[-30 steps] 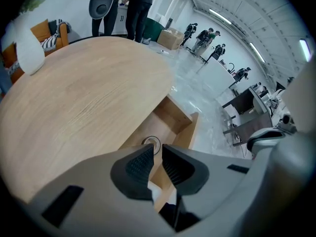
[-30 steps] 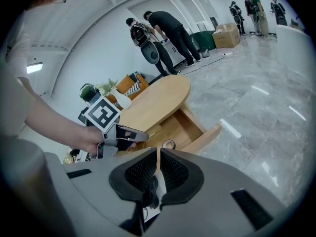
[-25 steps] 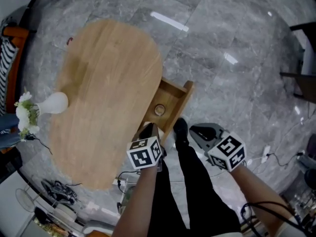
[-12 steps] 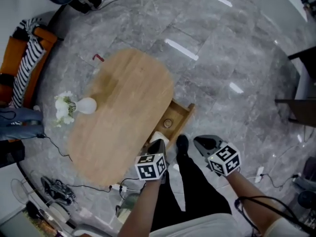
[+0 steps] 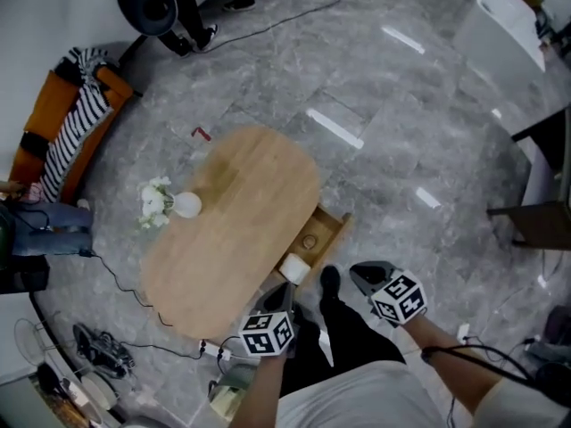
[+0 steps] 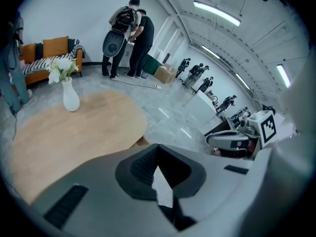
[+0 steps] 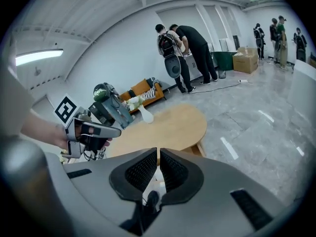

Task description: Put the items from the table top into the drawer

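**Both tongs empty above an open drawer**

The left gripper (image 6: pixel 157 148) is closed on nothing. The right gripper (image 7: pixel 158 153) has its jaws together, also empty. Below them the drawer (image 5: pixel 337 224) stands open and appears to hold a white roll (image 5: pixel 294 268) and a ring-shaped item (image 5: pixel 309 242). Beyond, only a vase (image 5: pixel 186 205) stands on the table (image 5: pixel 241 239). To shut the drawer, press its front squarely. No writing is legible.
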Motion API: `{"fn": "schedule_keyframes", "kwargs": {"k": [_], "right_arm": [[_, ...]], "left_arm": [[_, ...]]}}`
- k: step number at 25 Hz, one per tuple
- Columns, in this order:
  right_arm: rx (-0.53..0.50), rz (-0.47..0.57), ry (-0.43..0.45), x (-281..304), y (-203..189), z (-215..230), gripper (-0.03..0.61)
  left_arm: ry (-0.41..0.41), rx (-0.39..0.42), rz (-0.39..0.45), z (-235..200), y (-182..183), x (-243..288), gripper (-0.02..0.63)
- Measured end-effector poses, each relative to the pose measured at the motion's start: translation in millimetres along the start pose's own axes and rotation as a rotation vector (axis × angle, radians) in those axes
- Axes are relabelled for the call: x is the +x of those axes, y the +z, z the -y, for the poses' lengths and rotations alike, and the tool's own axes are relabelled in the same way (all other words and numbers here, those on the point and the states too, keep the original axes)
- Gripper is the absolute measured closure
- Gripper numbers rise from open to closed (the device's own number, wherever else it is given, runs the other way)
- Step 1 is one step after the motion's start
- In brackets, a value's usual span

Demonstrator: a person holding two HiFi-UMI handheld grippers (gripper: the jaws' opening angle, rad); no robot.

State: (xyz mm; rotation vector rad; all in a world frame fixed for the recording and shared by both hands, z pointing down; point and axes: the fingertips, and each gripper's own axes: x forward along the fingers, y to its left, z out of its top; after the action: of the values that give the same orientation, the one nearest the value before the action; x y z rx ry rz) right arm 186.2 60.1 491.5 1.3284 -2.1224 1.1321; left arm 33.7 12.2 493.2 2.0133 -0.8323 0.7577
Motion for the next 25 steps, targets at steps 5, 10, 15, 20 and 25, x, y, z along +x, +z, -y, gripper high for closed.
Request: {"fn": "schedule_keyframes", "kwargs": {"k": [5,10,15,20,25], "right_arm": [[-0.033,0.02,-0.02,-13,8,-37,0.537],[-0.039,0.06,-0.046,-26,14,-80,0.537],[-0.052,0.088,-0.068,-41,14,-119,0.537],[-0.075,0.128,-0.099,-58,17,-146,0.537],[-0.067,0.19,-0.135,-82,20,-170,0.537]], "left_arm": [[-0.012,0.032,0.054,-8,1,-48,0.612],[-0.042,0.079,0.082,-12,6,-86,0.612],[-0.076,0.127,0.109,-12,5,-127,0.612],[-0.106,0.163,0.14,-11,1,-162,0.612],[-0.12,0.193,0.177,-12,-5,-195,0.612]]}}
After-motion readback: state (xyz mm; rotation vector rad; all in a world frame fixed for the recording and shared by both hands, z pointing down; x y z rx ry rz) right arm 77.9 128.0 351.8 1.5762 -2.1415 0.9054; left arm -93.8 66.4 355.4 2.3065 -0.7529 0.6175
